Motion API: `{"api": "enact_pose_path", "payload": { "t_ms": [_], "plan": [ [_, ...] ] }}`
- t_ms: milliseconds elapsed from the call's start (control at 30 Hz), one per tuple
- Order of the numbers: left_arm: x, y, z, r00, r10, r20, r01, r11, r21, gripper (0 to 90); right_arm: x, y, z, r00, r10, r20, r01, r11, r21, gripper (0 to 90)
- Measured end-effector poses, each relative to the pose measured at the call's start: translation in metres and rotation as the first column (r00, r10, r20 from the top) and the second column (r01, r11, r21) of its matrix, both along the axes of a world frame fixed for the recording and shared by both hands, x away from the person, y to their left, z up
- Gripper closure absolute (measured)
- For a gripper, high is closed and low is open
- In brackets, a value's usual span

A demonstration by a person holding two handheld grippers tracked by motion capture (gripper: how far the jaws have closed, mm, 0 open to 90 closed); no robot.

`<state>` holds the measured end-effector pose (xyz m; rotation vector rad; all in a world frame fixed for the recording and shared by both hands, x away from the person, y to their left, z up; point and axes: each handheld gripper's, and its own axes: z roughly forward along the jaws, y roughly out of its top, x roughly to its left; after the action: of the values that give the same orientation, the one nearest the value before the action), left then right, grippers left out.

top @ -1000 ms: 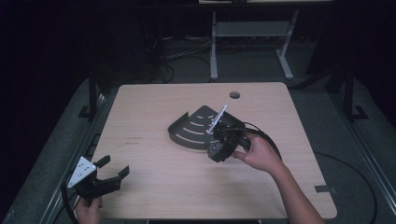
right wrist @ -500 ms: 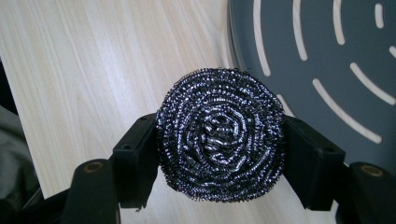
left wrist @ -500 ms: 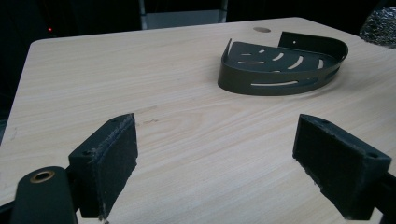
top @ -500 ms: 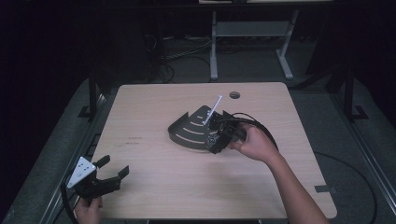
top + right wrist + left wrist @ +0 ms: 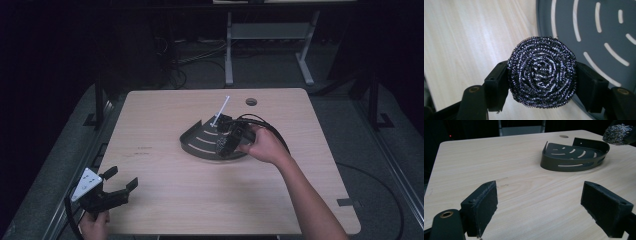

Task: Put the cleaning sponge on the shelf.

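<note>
A round steel-wool scrubber (image 5: pixel 541 72) sits squeezed between my right gripper's (image 5: pixel 542 76) two black jaws. In the high view that right gripper (image 5: pixel 226 145) hovers over the right front rim of a dark slotted corner basket (image 5: pixel 199 143) at the table's middle. The basket's slotted floor (image 5: pixel 599 30) lies just beyond the scrubber. My left gripper (image 5: pixel 122 177) is held at the table's near left corner, jaws wide apart and nothing between them. From there I see the basket (image 5: pixel 574 157) ahead to the right and the scrubber (image 5: pixel 617 133) above its far side.
A round cable hole (image 5: pixel 251 101) sits near the table's far edge. The right gripper's black cable (image 5: pixel 275 134) loops beside the basket. A metal stand (image 5: pixel 270 32) is on the dark floor behind the table. Bare wood (image 5: pixel 175 195) stretches between the two grippers.
My right gripper has carried the scrubber a little left and farther away, onto the basket's rim. The left gripper has stayed put.
</note>
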<state>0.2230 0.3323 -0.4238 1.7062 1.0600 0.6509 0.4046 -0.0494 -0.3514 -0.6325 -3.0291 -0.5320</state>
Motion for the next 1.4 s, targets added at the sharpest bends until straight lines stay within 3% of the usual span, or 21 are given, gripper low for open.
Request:
{"api": "enact_pose_path", "payload": {
  "t_ms": [433,567,1400],
  "plan": [
    [-0.001,0.001,0.0,1.0,0.0,0.002,0.0,1.0,-0.003,13.2,0.018,0.009,0.007,0.9999,-0.012,0.01,0.012,0.9994,-0.033,32.7],
    [-0.001,0.001,0.0,1.0,0.0,0.001,0.0,1.0,-0.006,13.2,0.023,0.01,0.007,0.9998,-0.017,0.01,0.017,0.9996,-0.021,32.7],
    [0.0,0.002,0.0,1.0,-0.001,0.0,0.001,0.9999,-0.01,13.2,0.053,0.014,-0.025,0.9957,-0.086,-0.034,0.085,0.9962,-0.022,32.5]
  ]
}}
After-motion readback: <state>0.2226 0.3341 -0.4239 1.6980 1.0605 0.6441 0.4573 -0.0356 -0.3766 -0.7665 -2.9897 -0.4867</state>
